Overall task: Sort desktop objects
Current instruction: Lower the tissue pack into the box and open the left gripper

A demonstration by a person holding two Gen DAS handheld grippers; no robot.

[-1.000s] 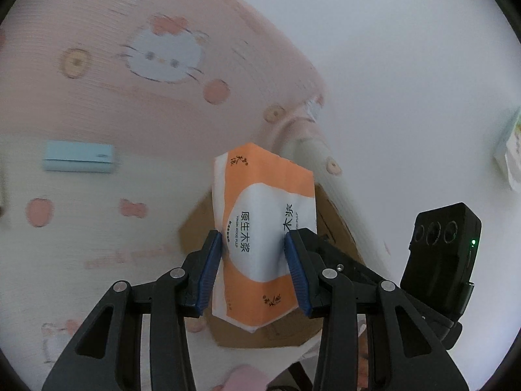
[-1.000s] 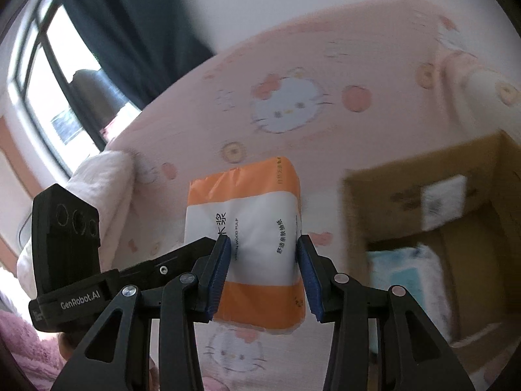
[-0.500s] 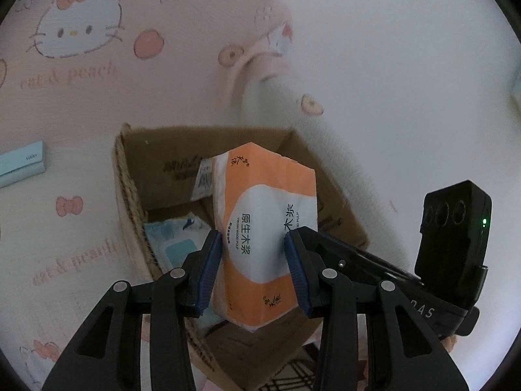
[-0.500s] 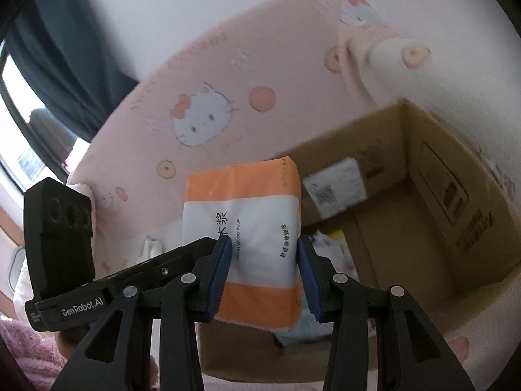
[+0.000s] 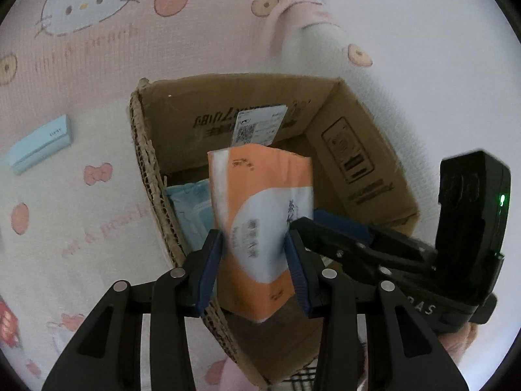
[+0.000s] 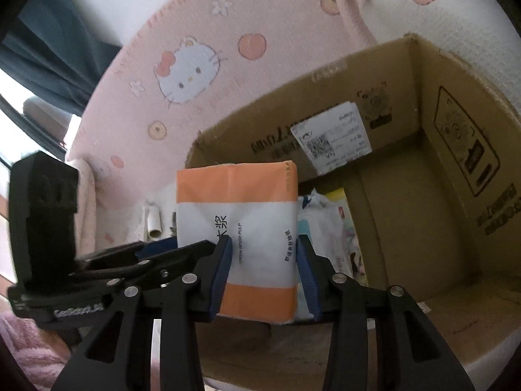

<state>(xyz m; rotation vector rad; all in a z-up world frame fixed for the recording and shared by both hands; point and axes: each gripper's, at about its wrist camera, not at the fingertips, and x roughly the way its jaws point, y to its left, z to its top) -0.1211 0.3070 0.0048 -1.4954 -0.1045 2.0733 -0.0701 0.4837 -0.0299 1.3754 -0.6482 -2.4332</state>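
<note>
Each gripper holds an orange and white tissue pack. My left gripper [image 5: 254, 270] is shut on one tissue pack [image 5: 260, 215], tilted, above the open cardboard box [image 5: 364, 159]. My right gripper [image 6: 262, 272] is shut on the other tissue pack [image 6: 237, 224], held upright over the box's [image 6: 456, 169] near left part. A light blue wipes pack [image 5: 192, 205] lies inside the box, with other white packets [image 6: 325, 228] beside it. Each gripper shows in the other's view: the right one in the left wrist view [image 5: 423, 260], the left one in the right wrist view [image 6: 81, 260].
The box stands on a pink and white cartoon-cat blanket [image 5: 91, 49]. A light blue flat case [image 5: 39, 145] lies on the blanket left of the box. A white wall [image 5: 423, 32] is behind. A dark curtain and window [image 6: 49, 49] are at the far left.
Both grippers have moved over and down toward the box with their tissue packs; the box now fills more of both views. The left pack has tilted.
</note>
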